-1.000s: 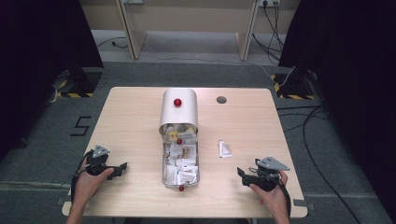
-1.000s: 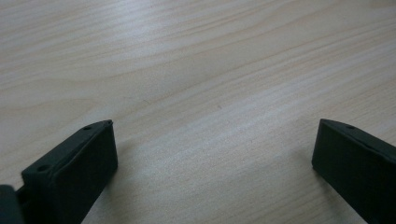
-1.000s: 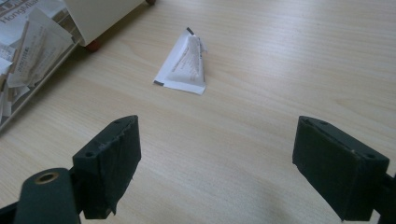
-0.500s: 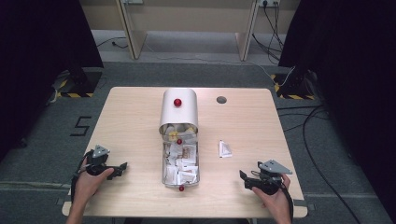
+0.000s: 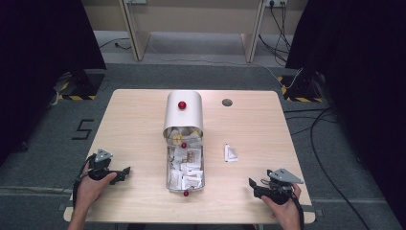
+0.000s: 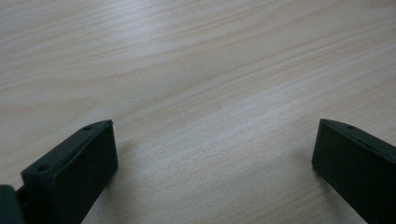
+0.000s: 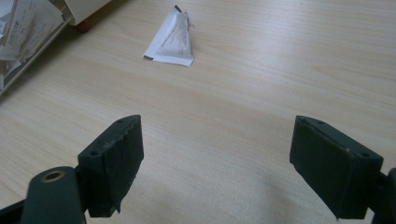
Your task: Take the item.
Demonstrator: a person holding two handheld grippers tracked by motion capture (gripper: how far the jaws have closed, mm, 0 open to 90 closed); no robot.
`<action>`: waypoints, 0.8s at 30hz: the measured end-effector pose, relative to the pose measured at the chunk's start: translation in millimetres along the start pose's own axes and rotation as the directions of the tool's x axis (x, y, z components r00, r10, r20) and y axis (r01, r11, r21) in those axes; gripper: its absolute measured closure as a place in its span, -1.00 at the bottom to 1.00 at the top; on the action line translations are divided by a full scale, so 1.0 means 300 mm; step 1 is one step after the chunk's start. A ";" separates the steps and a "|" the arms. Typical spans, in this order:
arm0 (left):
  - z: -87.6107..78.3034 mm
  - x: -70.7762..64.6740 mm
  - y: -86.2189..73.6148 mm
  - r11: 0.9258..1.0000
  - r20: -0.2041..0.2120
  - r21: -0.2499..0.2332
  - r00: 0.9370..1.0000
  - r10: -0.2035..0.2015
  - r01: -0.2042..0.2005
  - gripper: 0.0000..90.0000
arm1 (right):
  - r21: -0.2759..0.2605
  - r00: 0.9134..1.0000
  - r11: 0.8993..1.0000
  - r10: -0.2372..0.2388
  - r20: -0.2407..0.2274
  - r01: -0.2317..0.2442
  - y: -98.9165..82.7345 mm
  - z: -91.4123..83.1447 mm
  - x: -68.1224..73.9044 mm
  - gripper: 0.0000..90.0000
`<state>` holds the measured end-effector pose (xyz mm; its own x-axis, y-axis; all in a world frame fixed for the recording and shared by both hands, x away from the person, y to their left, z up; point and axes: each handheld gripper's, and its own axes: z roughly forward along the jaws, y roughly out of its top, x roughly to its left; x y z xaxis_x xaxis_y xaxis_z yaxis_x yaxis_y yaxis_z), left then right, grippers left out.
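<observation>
Jaws of both grippers spread wide, nothing held. Left gripper (image 5: 125,170) low over bare counter (image 5: 134,124), near left corner. Right gripper (image 5: 253,186) near right corner. White sachet (image 5: 231,153) flat on counter, ahead of right gripper. Sachet-filled container (image 5: 185,165) at centre, metal cover (image 5: 183,112) behind.

Wooden table (image 5: 134,120): packet box (image 5: 184,143), sachet (image 5: 230,153)

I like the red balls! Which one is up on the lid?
The far red ball: it sits on the white lid. The other two are lower, at the tray's ends.
</observation>
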<state>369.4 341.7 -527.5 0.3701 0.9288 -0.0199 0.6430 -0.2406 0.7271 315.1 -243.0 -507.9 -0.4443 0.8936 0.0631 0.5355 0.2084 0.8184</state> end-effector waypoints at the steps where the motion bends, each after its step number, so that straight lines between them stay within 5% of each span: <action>1: 0.000 0.000 0.000 1.000 0.000 0.000 1.000 0.000 0.000 -1.00 | 0.000 1.000 1.000 0.000 0.000 0.000 0.000 0.000 0.000 -0.59; 24: 0.000 0.000 0.000 1.000 0.000 0.000 1.000 0.000 0.000 -1.00 | 0.023 1.000 1.000 -0.008 0.020 0.008 -0.043 -0.028 0.000 -0.58</action>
<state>369.3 341.7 -527.5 0.3698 0.9289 -0.0201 0.6432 -0.2403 0.7270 302.2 -249.1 -513.7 -0.4345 0.8995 0.0450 0.5485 0.2247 0.8054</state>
